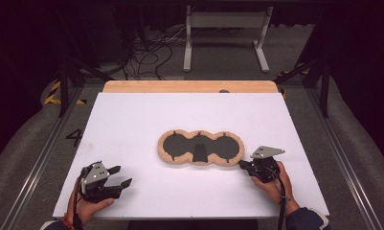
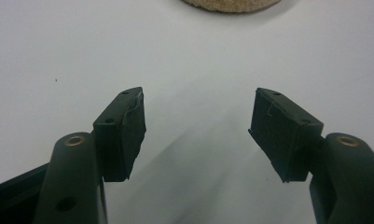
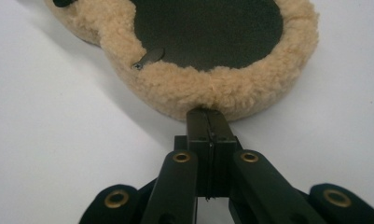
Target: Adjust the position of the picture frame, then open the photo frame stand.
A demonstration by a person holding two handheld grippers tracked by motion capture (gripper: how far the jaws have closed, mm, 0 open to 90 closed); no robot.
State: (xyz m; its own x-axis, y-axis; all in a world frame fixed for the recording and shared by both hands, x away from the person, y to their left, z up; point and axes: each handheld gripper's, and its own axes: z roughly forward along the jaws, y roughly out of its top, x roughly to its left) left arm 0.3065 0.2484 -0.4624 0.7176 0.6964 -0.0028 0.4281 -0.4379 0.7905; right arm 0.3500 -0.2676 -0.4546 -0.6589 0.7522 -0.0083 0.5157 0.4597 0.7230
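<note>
A flat three-lobed pad with a tan fleece rim (image 1: 163, 149) and dark insides lies at the middle of the white table (image 1: 132, 120). My right gripper (image 1: 242, 164) is shut, and in the right gripper view its tips (image 3: 207, 113) touch the fleece rim (image 3: 222, 88) of the pad's right lobe. Whether any fleece is pinched between the jaws I cannot tell. My left gripper (image 1: 122, 176) rests near the table's front left, open, with nothing between its jaws. In the left gripper view (image 2: 198, 98) a bit of the fleece (image 2: 231, 3) shows far ahead.
A wooden strip (image 1: 189, 86) runs along the table's far edge. Beyond it a white metal frame (image 1: 226, 28) and loose cables (image 1: 149, 52) sit on the floor. Dark rails flank the table on both sides.
</note>
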